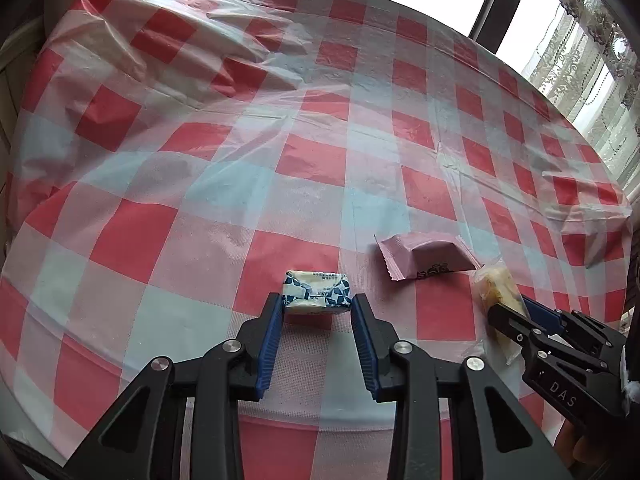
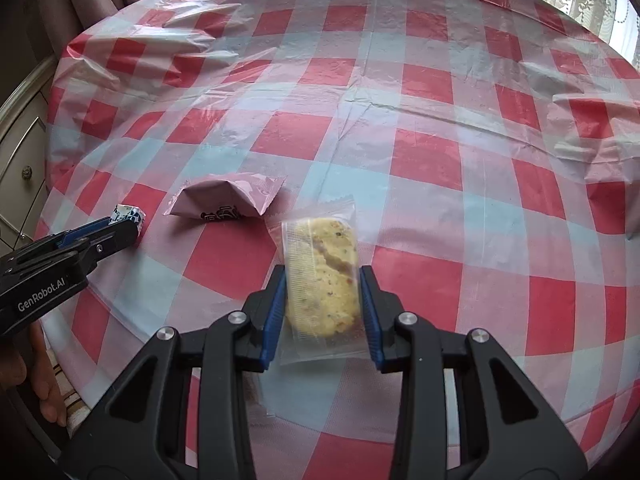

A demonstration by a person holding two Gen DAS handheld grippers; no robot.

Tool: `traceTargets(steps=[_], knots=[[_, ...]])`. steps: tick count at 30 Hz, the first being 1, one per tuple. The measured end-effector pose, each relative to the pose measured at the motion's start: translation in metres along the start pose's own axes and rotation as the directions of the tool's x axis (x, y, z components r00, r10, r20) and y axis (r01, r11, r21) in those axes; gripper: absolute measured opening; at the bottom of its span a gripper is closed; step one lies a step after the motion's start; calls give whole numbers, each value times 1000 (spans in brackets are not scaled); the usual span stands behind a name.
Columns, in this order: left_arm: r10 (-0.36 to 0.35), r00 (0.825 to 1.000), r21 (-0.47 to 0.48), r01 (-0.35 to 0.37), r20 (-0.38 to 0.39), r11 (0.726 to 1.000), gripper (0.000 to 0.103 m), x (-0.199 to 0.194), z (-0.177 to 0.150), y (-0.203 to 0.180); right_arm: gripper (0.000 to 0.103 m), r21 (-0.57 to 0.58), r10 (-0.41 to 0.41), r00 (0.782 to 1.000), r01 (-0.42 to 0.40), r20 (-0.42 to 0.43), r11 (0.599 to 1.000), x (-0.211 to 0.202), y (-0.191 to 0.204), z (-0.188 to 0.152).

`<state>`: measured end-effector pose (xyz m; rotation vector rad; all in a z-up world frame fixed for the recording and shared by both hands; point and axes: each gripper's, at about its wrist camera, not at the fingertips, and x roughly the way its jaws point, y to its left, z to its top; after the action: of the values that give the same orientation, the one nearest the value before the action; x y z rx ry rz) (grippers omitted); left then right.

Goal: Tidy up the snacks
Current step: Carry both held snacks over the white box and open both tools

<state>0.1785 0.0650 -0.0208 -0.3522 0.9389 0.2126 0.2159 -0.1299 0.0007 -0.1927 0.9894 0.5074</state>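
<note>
Squarely between my left gripper (image 1: pixel 317 305) fingers sat a small blue-and-white wrapped snack (image 1: pixel 317 292), low in the centre of the left wrist frame, with both blue pads pressed against its ends. My right gripper (image 2: pixel 323 280) was clamped on a clear-wrapped biscuit (image 2: pixel 326 280), held lengthwise in the lower middle of the right wrist frame, its far end blurred. A pink packet (image 1: pixel 428 255) lay flat on the cloth between the two, just right of the blue-and-white snack in the left view and up and left of the biscuit in the right view. I could not tell whether either held snack rested on the surface. Everything lay over a wrinkled red-and-white checked tablecloth (image 1: pixel 224 184). Lace curtains (image 1: pixel 588 56) hung at the upper right, and a drawer front with a knob (image 2: pixel 26 172) showed at the left edge of the right view.
</note>
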Motion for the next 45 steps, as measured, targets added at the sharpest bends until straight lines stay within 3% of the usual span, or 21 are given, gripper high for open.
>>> traceTargets(steps=[11, 23, 35, 45], knots=[[-30, 999, 41, 29, 19, 999, 36, -16, -5, -21, 39, 60, -70, 996, 66, 63, 996, -39, -27, -14], [-111, 994, 124, 110, 7, 986, 36, -38, -26, -78, 39, 161, -135, 987, 119, 92, 980, -87, -70, -49], [-212, 977, 228, 214, -34, 950, 36, -58, -55, -146, 39, 254, -204, 975, 175, 90, 951, -128, -115, -93], [-281, 956, 331, 293, -83, 897, 36, -74, -83, -203, 39, 328, -266, 961, 230, 70, 916, -158, -153, -134]])
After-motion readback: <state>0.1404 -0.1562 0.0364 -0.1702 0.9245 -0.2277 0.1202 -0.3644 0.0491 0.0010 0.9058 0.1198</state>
